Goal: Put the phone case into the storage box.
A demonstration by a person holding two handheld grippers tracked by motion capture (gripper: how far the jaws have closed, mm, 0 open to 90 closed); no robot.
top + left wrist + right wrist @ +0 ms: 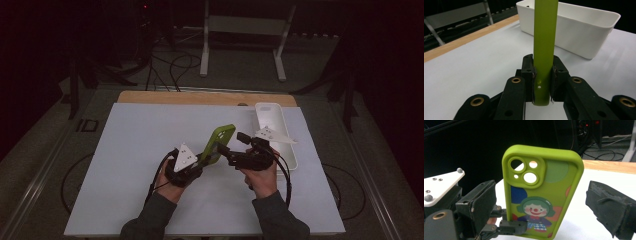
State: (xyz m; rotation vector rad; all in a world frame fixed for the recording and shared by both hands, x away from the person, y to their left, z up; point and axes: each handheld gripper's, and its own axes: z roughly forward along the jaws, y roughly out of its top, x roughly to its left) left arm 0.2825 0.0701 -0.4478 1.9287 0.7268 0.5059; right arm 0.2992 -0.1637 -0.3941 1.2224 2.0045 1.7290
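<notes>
Above the white-covered bench, near the white bin, both forearms reach in with hands raised. The left gripper is clamped on the bottom edge of an upright green phone case. The right gripper, jaws spread wide, faces its clown-printed back.

The high view looks forward and down from above the person's side, taking in the whole white-covered counter. The left gripper view sits low and close, facing the white bin across the counter. The right gripper view faces the green phone case at close range; all three views share it.
</notes>
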